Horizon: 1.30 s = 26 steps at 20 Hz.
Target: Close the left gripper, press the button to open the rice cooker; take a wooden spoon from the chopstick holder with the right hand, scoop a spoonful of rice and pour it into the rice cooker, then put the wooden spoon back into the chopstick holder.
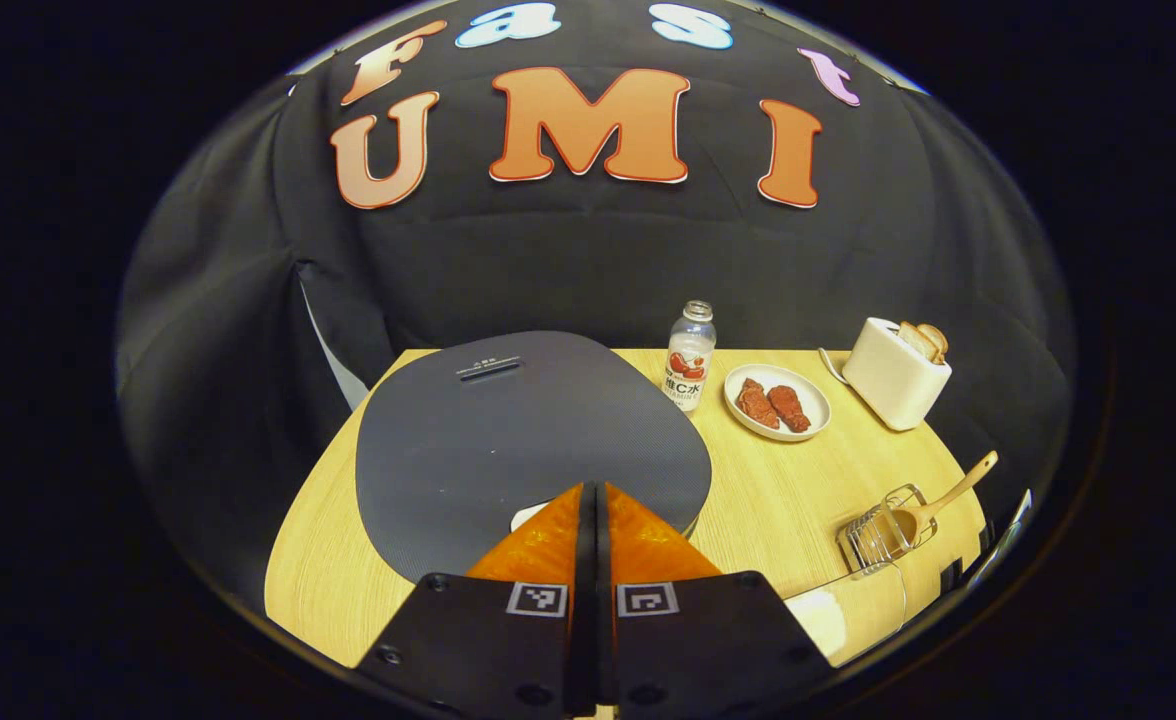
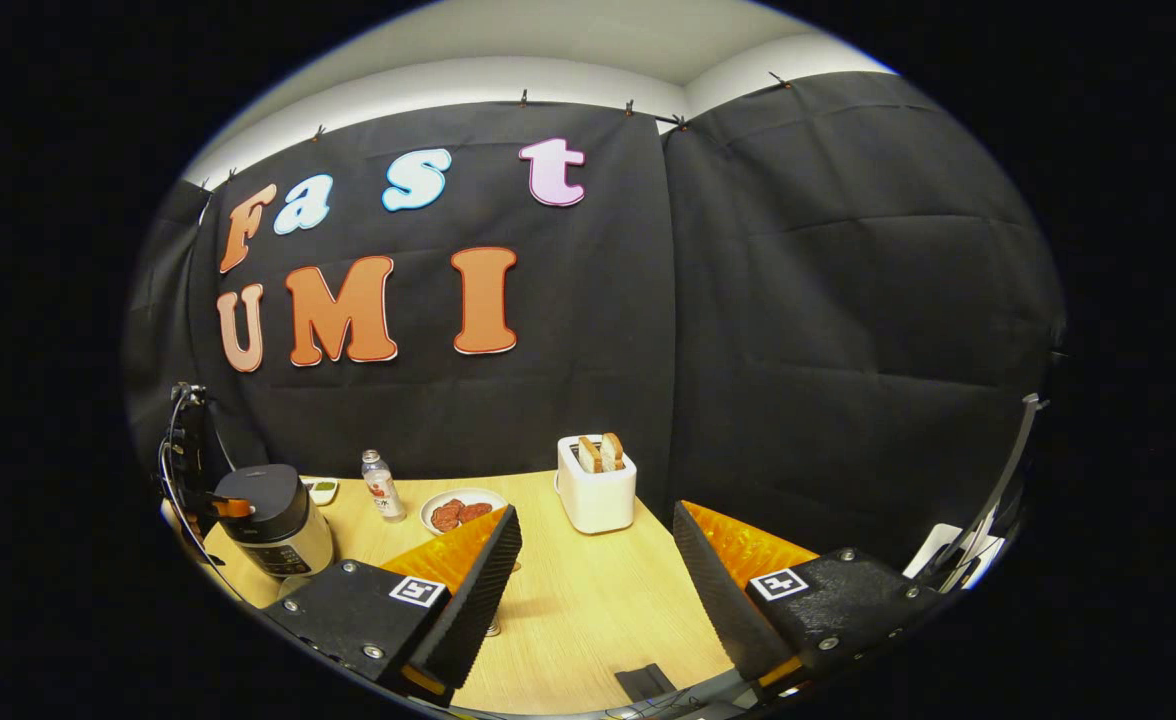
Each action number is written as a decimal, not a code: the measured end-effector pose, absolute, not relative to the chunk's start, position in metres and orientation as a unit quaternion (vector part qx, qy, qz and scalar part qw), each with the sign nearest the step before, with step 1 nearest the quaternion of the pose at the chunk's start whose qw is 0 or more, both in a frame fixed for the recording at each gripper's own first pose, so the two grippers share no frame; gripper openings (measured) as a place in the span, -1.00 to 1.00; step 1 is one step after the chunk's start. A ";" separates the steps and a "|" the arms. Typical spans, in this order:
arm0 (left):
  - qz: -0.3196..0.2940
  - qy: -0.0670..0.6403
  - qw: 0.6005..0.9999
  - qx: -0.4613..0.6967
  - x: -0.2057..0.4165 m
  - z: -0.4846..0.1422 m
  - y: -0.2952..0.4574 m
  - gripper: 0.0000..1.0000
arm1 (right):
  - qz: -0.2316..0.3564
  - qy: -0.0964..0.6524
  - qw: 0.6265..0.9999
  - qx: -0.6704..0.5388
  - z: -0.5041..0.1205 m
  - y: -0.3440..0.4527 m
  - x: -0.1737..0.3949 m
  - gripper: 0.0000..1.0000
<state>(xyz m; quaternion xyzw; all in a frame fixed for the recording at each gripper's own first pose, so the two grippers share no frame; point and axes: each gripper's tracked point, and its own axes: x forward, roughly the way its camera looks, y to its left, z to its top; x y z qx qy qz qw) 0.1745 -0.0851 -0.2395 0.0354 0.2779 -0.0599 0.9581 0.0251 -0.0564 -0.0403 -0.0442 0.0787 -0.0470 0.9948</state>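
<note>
2 grippers: left gripper (image 1: 593, 500) jaws pressed together over the rice cooker (image 1: 508, 430); right gripper (image 2: 596, 540) jaws wide, empty.

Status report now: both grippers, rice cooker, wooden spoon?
Left gripper shut, over dark grey rice cooker lid, lid down. Right gripper open, empty. Light wooden spoon in wire chopstick holder. Nothing in the way.

The left gripper view looks steeply down from close above the rice cooker (image 1: 533, 440) lid toward the far wall, while the right gripper view sits farther right and back, facing across the table (image 2: 588, 610); both share the bottle (image 1: 690, 357), plate (image 1: 777, 401) and toaster (image 1: 894, 373).
</note>
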 end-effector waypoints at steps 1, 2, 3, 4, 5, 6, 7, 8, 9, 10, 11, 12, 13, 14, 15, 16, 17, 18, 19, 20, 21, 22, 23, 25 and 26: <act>-0.059 0.277 0.958 0.038 0.173 -0.240 -0.085 -0.96 | -0.045 0.079 0.995 -0.043 -0.042 -0.056 0.025 0.90; -0.056 0.275 0.959 0.036 0.173 -0.238 -0.085 -0.96 | -0.044 0.078 0.995 -0.040 -0.040 -0.055 0.025 0.90; -0.056 0.270 0.960 0.035 0.174 -0.237 -0.085 -0.90 | -0.042 0.076 0.996 -0.035 -0.039 -0.054 0.024 1.00; -0.055 0.263 0.962 0.041 0.174 -0.232 -0.084 -0.91 | -0.039 0.075 0.996 -0.030 -0.039 -0.053 0.024 0.90; -0.044 0.268 0.961 0.052 0.169 -0.231 -0.079 -0.91 | -0.036 0.074 0.996 -0.026 -0.039 -0.051 0.023 0.89; -0.044 0.261 0.962 0.059 0.166 -0.224 -0.076 -0.96 | -0.034 0.071 0.997 -0.024 -0.038 -0.051 0.023 0.91; -0.049 0.252 0.965 0.053 0.164 -0.215 -0.078 -0.92 | -0.035 0.069 0.997 -0.023 -0.038 -0.051 0.023 0.89; -0.048 0.246 0.967 0.042 0.165 -0.208 -0.075 -0.98 | -0.033 0.071 0.997 -0.022 -0.040 -0.050 0.022 0.90; -0.038 0.253 0.966 0.038 0.168 -0.211 -0.067 -0.92 | -0.029 0.075 0.997 -0.019 -0.041 -0.048 0.022 0.90; -0.040 0.265 0.963 0.028 0.170 -0.218 -0.065 -0.92 | -0.027 0.077 0.997 -0.016 -0.041 -0.047 0.021 0.91; -0.059 0.276 0.959 0.011 0.171 -0.223 -0.075 -0.87 | -0.025 0.075 0.997 -0.015 -0.040 -0.046 0.021 0.90; -0.074 0.291 0.954 -0.001 0.168 -0.230 -0.085 -0.92 | -0.025 0.074 0.997 -0.016 -0.040 -0.047 0.021 1.00; -0.073 0.303 0.950 0.002 0.167 -0.236 -0.084 -0.92 | -0.028 0.075 0.997 -0.019 -0.041 -0.048 0.022 0.90; -0.070 0.291 0.954 0.013 0.172 -0.231 -0.082 -0.96 | -0.030 0.075 0.997 -0.020 -0.042 -0.050 0.021 0.90; -0.063 0.304 0.950 0.014 0.171 -0.235 -0.081 -0.92 | -0.029 0.077 0.996 -0.019 -0.041 -0.049 0.019 0.90; -0.061 0.304 0.951 0.012 0.172 -0.235 -0.081 -0.92 | -0.027 0.079 0.996 -0.018 -0.043 -0.047 0.017 0.90; -0.064 0.316 0.947 0.012 0.171 -0.239 -0.082 -0.91 | -0.025 0.080 0.996 -0.018 -0.044 -0.046 0.016 0.90; -0.067 0.323 0.944 0.004 0.168 -0.241 -0.081 -0.85 | -0.024 0.080 0.996 -0.020 -0.046 -0.045 0.015 0.90; -0.070 0.325 0.943 -0.007 0.171 -0.241 -0.081 -0.90 | -0.025 0.082 0.996 -0.023 -0.049 -0.045 0.015 0.90; -0.074 0.331 0.941 -0.016 0.170 -0.242 -0.081 -0.90 | -0.024 0.086 0.996 -0.023 -0.052 -0.045 0.014 0.90; -0.075 0.336 0.939 -0.021 0.170 -0.242 -0.080 -0.90 | -0.019 0.089 0.996 -0.019 -0.055 -0.041 0.014 0.90; -0.074 0.340 0.937 -0.020 0.172 -0.240 -0.079 -0.90 | -0.013 0.091 0.996 -0.014 -0.057 -0.038 0.013 0.90; -0.081 0.341 0.937 -0.011 0.171 -0.239 -0.080 -0.90 | -0.008 0.094 0.996 -0.010 -0.061 -0.035 0.013 0.89; -0.082 0.319 0.944 -0.006 0.175 -0.227 -0.081 -0.91 | -0.004 0.098 0.995 -0.004 -0.067 -0.033 0.015 0.90; -0.081 0.309 0.948 -0.010 0.173 -0.220 -0.080 -0.92 | 0.000 0.102 0.995 0.001 -0.070 -0.030 0.017 0.90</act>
